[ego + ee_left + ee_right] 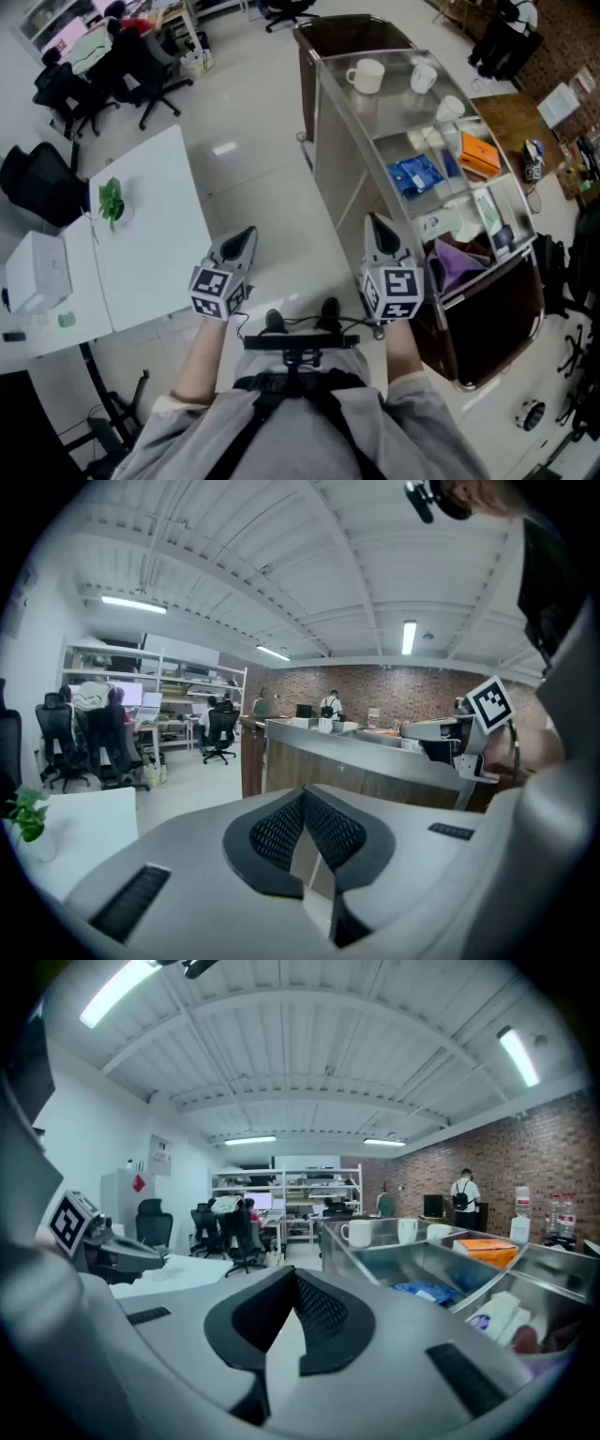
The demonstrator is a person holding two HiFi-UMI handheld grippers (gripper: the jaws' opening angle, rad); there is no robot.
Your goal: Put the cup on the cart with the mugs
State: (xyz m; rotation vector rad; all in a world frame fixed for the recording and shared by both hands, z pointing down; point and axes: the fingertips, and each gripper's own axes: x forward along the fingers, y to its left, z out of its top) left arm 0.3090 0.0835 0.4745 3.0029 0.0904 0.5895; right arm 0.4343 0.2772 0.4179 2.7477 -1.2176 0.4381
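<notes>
Both pairs of jaws are pressed together with nothing between them. The left gripper (244,234) and the right gripper (376,225) are held out level-ish in front of the person, tips dipping slightly toward the floor. The person stands in the aisle, with the white table (155,253) on their left and the steel cart (336,159) on their right.

On the cart's far shelf sit the white mugs (366,75), three of them in a loose row. Nearer compartments hold a blue packet (415,175) and an orange box (479,155).

And the cup? I can't pick out a loose one from here. The only cup-like thing off the cart is the small pale vessel with the green plant (111,200), near the table's far edge, well apart from both grippers. Whether that's the one, I can't tell.

If the cup is like those mugs, I'd expect it to be stiff, glazed and slick, with a bit of weight, and breakable if it knocks the steel rim. The jaws need to open first. The best hold looks like one pad inside the wall and one outside, just below the lip. Keep it upright and set it down gently beside the others.
</notes>
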